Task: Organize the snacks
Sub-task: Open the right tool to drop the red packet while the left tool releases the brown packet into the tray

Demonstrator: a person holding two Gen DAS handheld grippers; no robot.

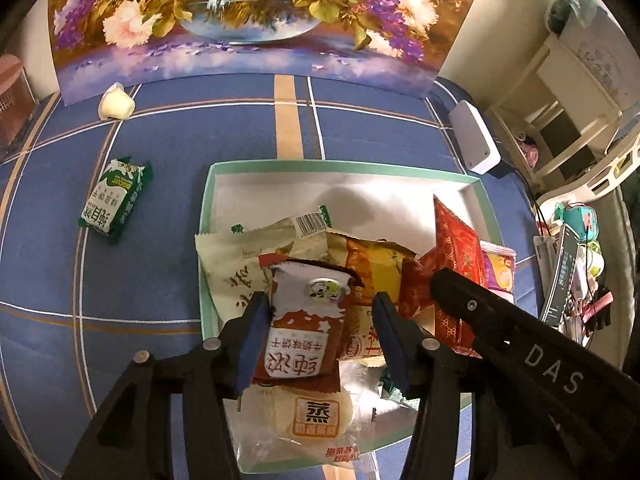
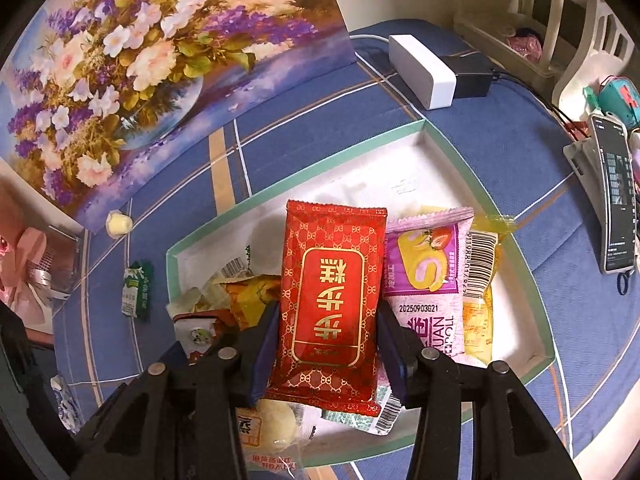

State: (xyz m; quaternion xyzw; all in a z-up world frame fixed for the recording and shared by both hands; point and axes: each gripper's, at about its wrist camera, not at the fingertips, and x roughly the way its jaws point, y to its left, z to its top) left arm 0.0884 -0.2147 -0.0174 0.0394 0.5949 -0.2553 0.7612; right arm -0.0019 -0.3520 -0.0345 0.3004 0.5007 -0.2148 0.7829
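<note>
A white tray with a mint-green rim (image 1: 344, 168) lies on the blue checked cloth and holds several snack packs. My left gripper (image 1: 320, 300) hangs over the pile with a brown-and-white biscuit pack (image 1: 304, 320) between its jaws. The left pad rests against the pack's edge, while the right pad stands clear of it. My right gripper (image 2: 328, 308) is shut on a red-and-gold cake pack (image 2: 330, 300), holding it by both long edges over the tray (image 2: 304, 178). A pink roll-cake pack (image 2: 428, 280) lies just to its right. A clear-wrapped steamed bun (image 1: 308, 416) lies beneath the left gripper.
A green biscuit pack (image 1: 116, 200) and a small pale wrapped sweet (image 1: 116, 102) lie on the cloth left of the tray. A flower painting (image 1: 240, 20) stands behind. A white box (image 2: 424, 70) and a propped phone (image 2: 614, 196) are at the right.
</note>
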